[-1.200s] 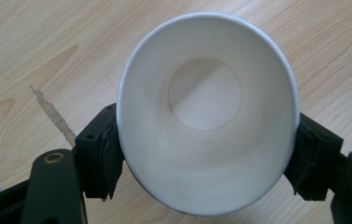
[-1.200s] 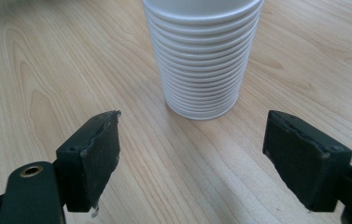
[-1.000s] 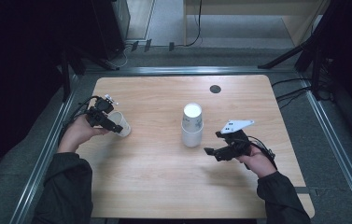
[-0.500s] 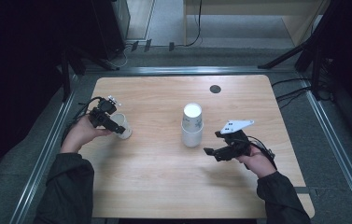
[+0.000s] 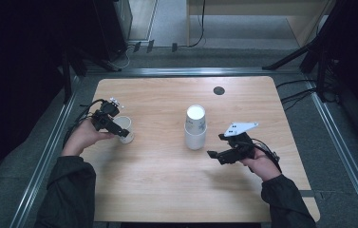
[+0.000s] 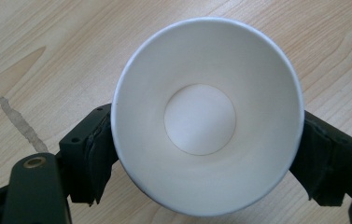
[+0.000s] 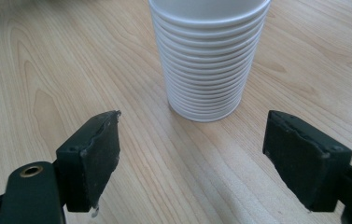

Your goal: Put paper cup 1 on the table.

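Note:
A single white paper cup stands mouth up on the left side of the wooden table. My left gripper is shut on it, one jaw pressed to each side. In the left gripper view I look straight down into the empty cup, which sits between the jaws of the left gripper. A stack of upside-down white cups stands at the table's middle. My right gripper hovers open just right of it. Its jaws point at the stack, and the right gripper holds nothing.
A small black round grommet sits in the tabletop at the far middle. Metal rails run along the table's left and right sides. Cables trail off past the right edge.
My left gripper has edged very slightly to the right with the cup. The right gripper and the stack have not moved.

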A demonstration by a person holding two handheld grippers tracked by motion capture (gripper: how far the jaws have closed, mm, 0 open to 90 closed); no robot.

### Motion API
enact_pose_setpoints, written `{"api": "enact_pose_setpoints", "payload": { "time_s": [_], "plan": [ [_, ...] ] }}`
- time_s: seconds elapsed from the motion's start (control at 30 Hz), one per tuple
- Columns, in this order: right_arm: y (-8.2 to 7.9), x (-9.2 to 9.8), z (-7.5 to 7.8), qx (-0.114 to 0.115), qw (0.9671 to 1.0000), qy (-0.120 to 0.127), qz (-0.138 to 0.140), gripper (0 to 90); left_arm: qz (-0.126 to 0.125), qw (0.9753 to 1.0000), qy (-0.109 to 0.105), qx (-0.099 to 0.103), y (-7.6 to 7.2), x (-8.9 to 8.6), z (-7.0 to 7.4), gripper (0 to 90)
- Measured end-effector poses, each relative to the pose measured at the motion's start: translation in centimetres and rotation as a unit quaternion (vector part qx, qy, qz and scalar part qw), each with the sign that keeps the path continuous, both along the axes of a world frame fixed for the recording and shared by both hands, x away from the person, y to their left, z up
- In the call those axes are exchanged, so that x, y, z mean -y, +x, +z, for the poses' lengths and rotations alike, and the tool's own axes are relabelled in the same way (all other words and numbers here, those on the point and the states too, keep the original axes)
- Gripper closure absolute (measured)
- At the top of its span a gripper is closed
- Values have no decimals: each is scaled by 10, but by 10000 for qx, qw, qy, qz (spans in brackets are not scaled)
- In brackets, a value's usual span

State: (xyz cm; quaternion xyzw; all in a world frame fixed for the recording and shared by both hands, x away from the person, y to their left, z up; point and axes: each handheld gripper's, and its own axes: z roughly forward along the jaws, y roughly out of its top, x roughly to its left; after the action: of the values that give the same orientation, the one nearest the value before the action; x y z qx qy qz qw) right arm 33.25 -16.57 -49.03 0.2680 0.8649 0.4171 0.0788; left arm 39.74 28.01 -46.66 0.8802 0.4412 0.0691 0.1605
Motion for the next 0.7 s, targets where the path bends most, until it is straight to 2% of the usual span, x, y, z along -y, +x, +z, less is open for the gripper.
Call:
{"api": "enact_pose_setpoints", "payload": {
  "time_s": [0.3,0.5,0.6,0.7],
  "plan": [
    [0,0,1,6,10000,8,-4,194,10,9999,-130,-19,-2,-2,4,134],
    [0,1,2,10,10000,19,-20,194,104,9990,-418,89,-7,-9,14,134],
    [0,1,2,41,10000,20,-15,196,138,9974,-695,150,-10,-15,22,134],
    [0,2,2,55,10000,-7,-4,199,162,9957,-870,261,-14,-19,30,134]
  ]
}}
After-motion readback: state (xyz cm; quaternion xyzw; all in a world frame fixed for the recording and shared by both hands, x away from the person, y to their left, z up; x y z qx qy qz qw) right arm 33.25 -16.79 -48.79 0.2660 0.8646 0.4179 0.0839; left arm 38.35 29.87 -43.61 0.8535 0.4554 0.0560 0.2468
